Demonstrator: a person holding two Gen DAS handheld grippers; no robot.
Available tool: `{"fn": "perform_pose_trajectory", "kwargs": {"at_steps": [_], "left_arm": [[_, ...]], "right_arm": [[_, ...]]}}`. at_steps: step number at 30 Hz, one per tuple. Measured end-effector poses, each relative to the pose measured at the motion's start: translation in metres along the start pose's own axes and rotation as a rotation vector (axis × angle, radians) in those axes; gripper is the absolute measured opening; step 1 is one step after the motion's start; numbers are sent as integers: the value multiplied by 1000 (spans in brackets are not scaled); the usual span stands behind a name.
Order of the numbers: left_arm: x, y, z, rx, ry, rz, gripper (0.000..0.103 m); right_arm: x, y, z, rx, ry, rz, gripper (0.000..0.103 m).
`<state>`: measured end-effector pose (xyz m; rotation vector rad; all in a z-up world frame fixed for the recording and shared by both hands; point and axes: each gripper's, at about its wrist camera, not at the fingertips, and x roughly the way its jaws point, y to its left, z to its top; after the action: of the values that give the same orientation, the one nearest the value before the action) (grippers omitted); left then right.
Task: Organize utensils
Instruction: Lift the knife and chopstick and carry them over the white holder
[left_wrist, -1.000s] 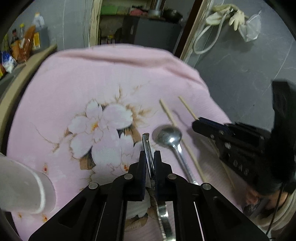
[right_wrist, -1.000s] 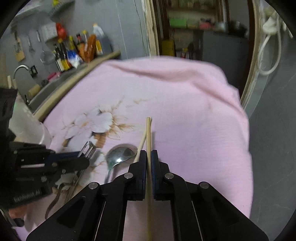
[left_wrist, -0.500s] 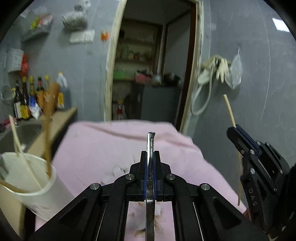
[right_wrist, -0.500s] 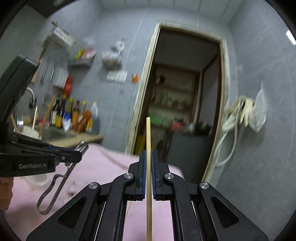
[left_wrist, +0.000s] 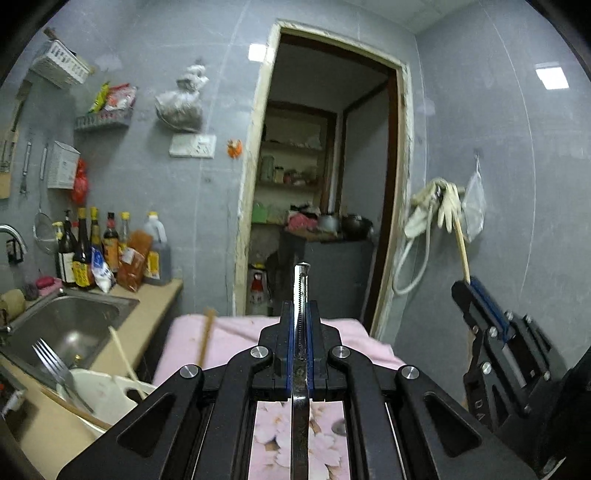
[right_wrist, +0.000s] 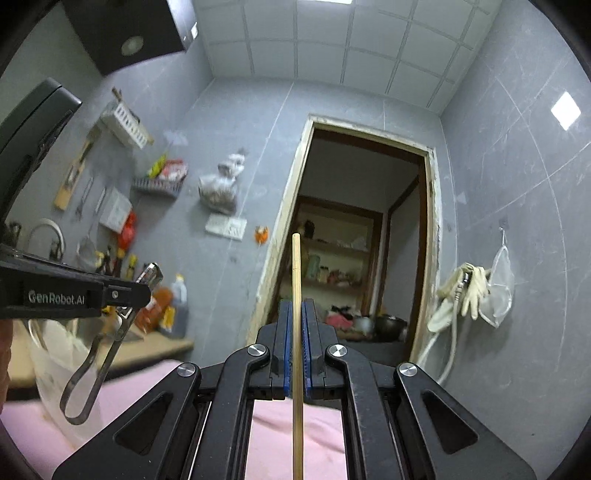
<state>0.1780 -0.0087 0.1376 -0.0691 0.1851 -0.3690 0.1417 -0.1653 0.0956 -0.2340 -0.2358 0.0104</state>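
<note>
Steel peeler (left_wrist: 301, 295) clamped in your left gripper (left_wrist: 300, 314), chopstick (right_wrist: 296, 295) in your right gripper (right_wrist: 295, 317); both overhang the cup (left_wrist: 107, 398), so either could pivot and miss it.

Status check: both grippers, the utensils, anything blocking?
Left gripper shut on metal peeler. Right gripper shut on chopstick. White holder lower left, nothing blocking.

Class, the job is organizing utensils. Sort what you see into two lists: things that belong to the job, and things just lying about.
Belongs to the job:
- metal peeler, shut in the left gripper
- wooden chopstick, shut in the right gripper
- white holder with a fork

Just lying about:
- sauce bottles
- sink
- gloves hanging on the wall
- pink cloth
</note>
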Motion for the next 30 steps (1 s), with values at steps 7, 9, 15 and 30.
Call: {"fn": "perform_pose_trajectory", "kwargs": {"at_steps": [7,9,15,30], "left_arm": [[-41,43,42,-38,-103,85,3],[-52,58,50,-56,-123,116,3],[-73,104,59,-90,-161,202,3],[-33,197,35,-242,-61,401,3]], "right_arm": [[11,27,38,78,-92,63,3],[16,38,47,115,-104,93,3],[38,72,64,244,-102,210,3],[87,122,46,484,-68,482,3]]}}
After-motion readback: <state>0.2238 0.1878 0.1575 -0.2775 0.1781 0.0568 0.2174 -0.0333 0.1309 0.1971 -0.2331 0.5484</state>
